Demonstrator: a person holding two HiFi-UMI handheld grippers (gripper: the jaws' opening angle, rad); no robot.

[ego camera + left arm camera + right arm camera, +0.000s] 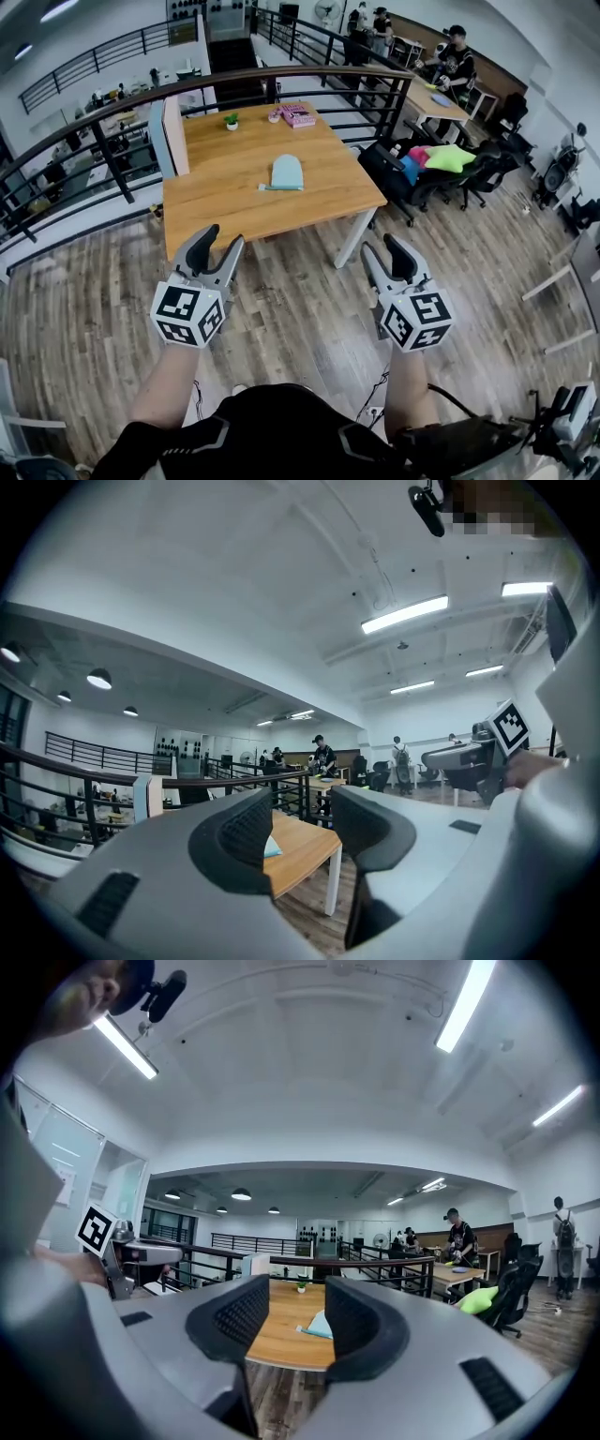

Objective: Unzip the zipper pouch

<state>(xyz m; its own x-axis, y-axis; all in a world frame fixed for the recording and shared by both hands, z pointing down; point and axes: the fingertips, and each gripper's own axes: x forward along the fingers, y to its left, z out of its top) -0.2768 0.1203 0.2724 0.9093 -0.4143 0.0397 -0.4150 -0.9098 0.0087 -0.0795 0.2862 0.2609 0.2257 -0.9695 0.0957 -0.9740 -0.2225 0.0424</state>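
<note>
A light blue zipper pouch [287, 172] lies flat near the middle of a wooden table [220, 187], its zipper end towards the left. Both grippers hang in the air over the wooden floor, well short of the table's near edge. My left gripper [222, 239] is open with nothing between its jaws, and so is my right gripper [380, 246]. In the left gripper view a sliver of the pouch [272, 847] shows far off between the open jaws of the left gripper [300, 822]. The right gripper view frames the pouch [319, 1326] between the open jaws of the right gripper [295, 1321].
On the table's far side sit a pink item [298, 114] and a small potted plant [232, 120]; an upright board [171, 136] stands at its left edge. A dark railing [281, 80] curves behind. Chairs with coloured cushions [441, 157] stand to the right, and people [457, 56] sit beyond.
</note>
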